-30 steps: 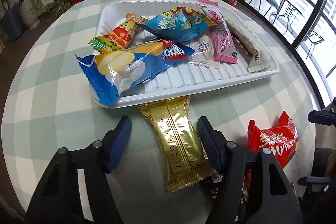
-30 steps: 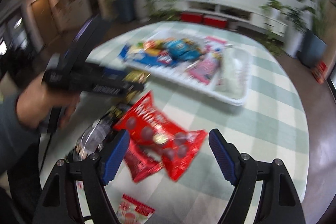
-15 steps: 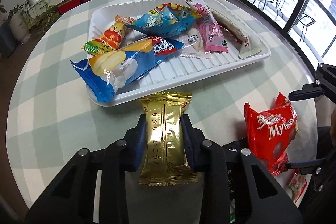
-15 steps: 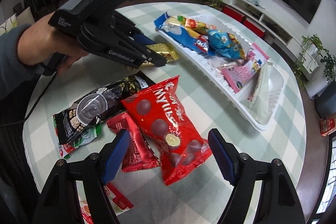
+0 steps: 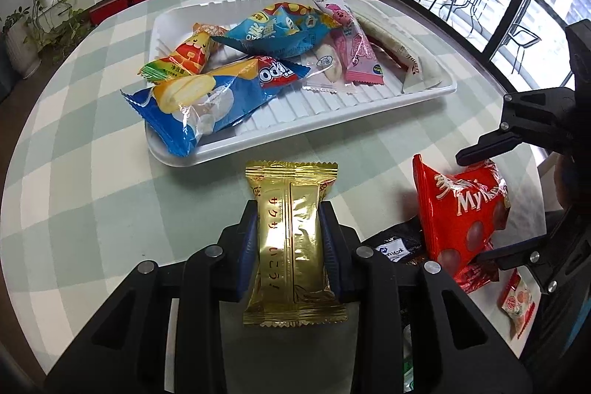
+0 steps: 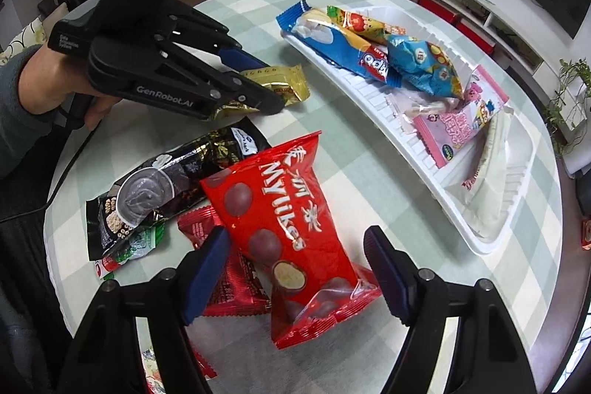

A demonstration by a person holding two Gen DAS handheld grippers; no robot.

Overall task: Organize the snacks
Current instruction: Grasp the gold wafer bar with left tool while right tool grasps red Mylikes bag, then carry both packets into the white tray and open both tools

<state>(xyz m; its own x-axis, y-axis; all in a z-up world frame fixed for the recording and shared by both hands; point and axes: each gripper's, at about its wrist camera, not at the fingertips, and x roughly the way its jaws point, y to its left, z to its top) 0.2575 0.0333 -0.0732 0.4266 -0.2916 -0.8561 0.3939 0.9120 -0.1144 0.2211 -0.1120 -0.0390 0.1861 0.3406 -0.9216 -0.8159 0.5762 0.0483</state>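
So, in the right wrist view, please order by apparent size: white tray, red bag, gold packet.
1. white tray
2. red bag, though it is nearest the camera
3. gold packet, partly hidden by the left gripper

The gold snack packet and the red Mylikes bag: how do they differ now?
The gold snack packet is flat, narrow and pinched between the left tongs; the red Mylikes bag is puffy, wider and lies free on the table. The right tongs stand open around the red bag without closing on it. Both packets are outside the white tray.
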